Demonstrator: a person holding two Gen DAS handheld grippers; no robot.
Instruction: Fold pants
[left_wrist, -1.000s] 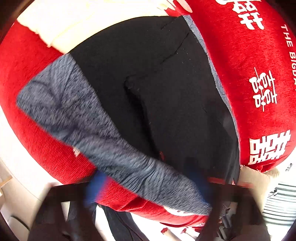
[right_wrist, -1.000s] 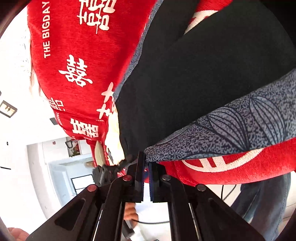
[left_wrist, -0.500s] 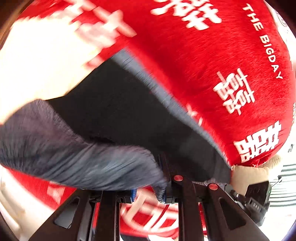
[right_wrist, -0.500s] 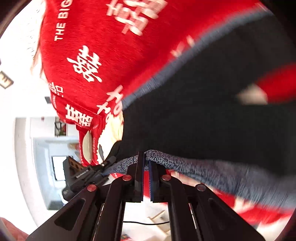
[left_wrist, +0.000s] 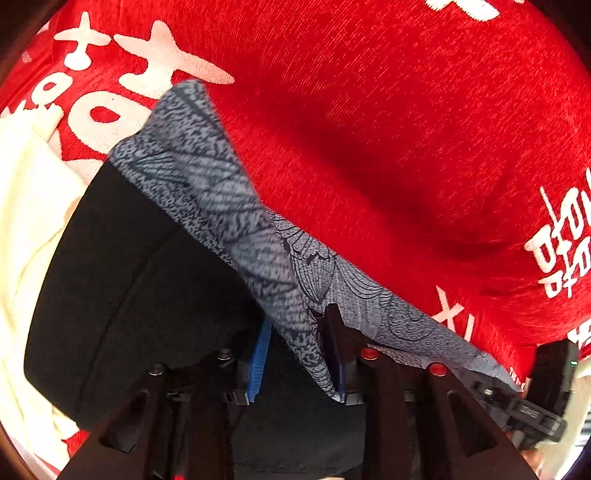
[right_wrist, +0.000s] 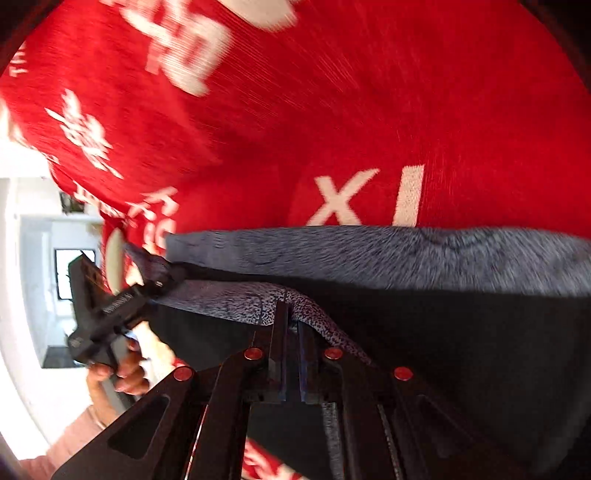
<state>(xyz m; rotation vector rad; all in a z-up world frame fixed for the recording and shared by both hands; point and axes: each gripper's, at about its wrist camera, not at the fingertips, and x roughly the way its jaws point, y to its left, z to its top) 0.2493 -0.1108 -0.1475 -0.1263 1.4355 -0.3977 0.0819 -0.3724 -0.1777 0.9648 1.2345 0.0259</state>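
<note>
Change: the pants (left_wrist: 155, 280) were spread flat on the red blanket (left_wrist: 388, 147) a second ago; now their patterned hem (left_wrist: 236, 206) is carried over the black cloth, so a fold is nearly laid.
Left gripper (left_wrist: 299, 350): jaws opening, hem loose between them.
Right gripper (right_wrist: 291, 332): jaws clamped on the hem.
Pants: on the blanket, nearer the jaws than its "XI" lettering (right_wrist: 369, 195).

The pants (left_wrist: 140, 280) are black with a wide grey waistband (left_wrist: 207, 177) printed with fine dark leaf lines. They lie on a red blanket (left_wrist: 388, 147), one layer doubled over another, the waistband edges nearly aligned along the far side.
</note>
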